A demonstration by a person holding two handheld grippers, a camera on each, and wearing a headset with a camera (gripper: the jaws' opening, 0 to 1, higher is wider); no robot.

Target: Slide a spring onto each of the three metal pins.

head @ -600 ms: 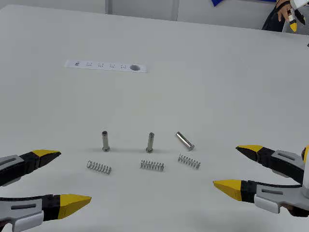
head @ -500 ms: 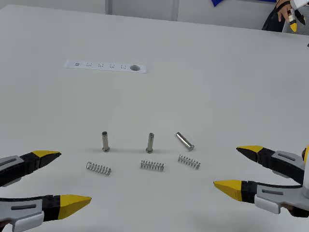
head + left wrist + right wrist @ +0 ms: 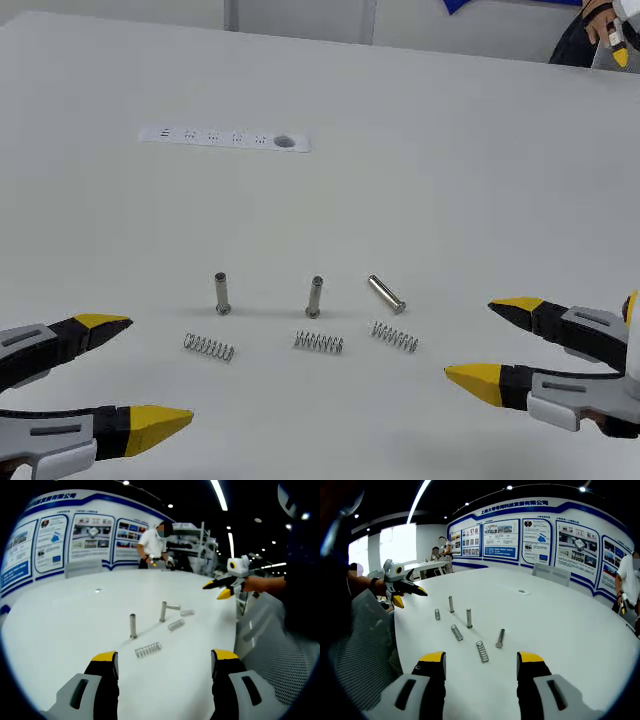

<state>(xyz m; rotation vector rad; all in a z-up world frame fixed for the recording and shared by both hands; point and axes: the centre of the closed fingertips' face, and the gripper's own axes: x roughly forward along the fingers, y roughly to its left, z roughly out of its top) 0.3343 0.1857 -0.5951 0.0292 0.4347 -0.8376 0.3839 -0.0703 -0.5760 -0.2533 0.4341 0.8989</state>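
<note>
Fingers spread, empty, on left gripper and right gripper; bodies cut off.

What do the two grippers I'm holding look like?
They match. The left gripper and the right gripper each have two tapering, pointed jaws with yellow tips and black middle sections. Behind these are light grey moulded housings, each with a dark slot.

The white table is carrying three silvery metal pins, three coiled wire springs at six o'clock, a white socket strip at eleven.
</note>
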